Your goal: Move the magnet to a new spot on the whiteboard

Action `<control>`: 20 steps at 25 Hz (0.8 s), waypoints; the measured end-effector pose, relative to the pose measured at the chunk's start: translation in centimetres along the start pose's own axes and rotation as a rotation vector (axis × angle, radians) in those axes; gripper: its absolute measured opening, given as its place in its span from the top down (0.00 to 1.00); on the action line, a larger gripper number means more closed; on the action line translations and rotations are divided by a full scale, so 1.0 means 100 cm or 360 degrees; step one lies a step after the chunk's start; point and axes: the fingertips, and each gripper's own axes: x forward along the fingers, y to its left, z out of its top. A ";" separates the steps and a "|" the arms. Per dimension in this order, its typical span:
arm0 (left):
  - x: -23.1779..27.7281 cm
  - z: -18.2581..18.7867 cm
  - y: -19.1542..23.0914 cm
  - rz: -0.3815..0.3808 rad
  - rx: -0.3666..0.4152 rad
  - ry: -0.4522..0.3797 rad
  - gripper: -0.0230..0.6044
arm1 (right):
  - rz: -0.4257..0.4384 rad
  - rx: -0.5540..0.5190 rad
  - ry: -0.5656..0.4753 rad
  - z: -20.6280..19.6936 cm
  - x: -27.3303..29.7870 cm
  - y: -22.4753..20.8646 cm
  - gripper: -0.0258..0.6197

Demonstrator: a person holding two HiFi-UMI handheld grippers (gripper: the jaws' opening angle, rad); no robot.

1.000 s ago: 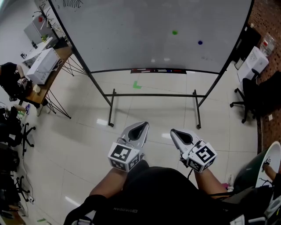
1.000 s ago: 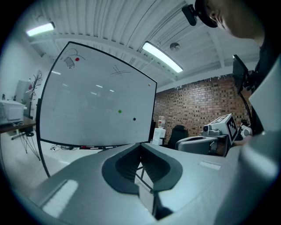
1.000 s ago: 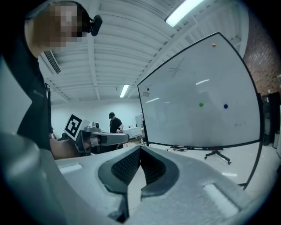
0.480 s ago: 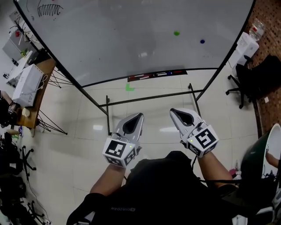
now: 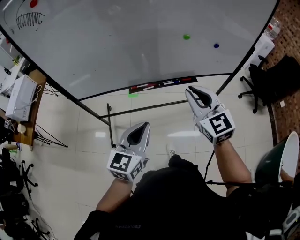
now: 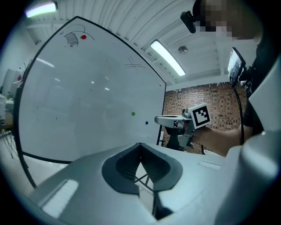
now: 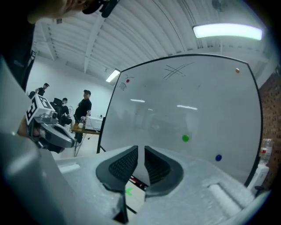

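1. Early going here. By my reading, no part of the move is done. Both dots sit on the whiteboard (image 5: pixel 117 42), and neither gripper touches it.
2. The right gripper (image 5: pixel 191 89) is raised toward the board, well ahead of its partner. Its jaws have just been opening and now show a narrow slit. Nothing is between them, only board and floor beyond.
3. The left gripper (image 5: pixel 143 125) hangs lower and nearer the body. Its jaws meet at the tips and it holds nothing.
4. A green magnet (image 5: pixel 186 36) lies ahead of and above the right gripper's tips. A blue magnet (image 5: pixel 216 45) sits just to that magnet's right. Which one the task means, I cannot tell. The green one looks the more direct line.
5. All the steps are left: reach up, open wider, close on the magnet, pull it off, carry it and set it down elsewhere.
6. Now the edges. The pen tray (image 5: pixel 161 84) runs along the board's bottom edge, just beyond the right gripper's tips, so the reach must clear it.
7. The slanted frame post (image 5: pixel 229 77) stands to the right gripper's right, with an office chair (image 5: pixel 267 79) past it. Room is tight that way.
8. To the left of the green magnet the board is wide and bare. That side has the most free room. A scribble (image 5: pixel 29 19) and a red magnet (image 5: pixel 33 3) sit far off in the upper left corner.
9. The stand's crossbar (image 5: pixel 140 108) lies low between the left gripper and the board. That could catch feet, not jaws.
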 end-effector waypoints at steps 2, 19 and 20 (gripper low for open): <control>0.007 0.005 0.007 0.0046 0.0005 -0.0006 0.94 | -0.0076 -0.0061 -0.0015 0.004 0.018 -0.030 0.90; 0.062 0.018 0.044 0.0296 -0.0004 -0.0043 0.94 | -0.0349 -0.0264 -0.0029 0.007 0.148 -0.176 0.73; 0.061 0.018 0.045 0.0308 -0.0008 -0.0040 0.94 | -0.0352 -0.0254 -0.0023 0.005 0.152 -0.177 0.72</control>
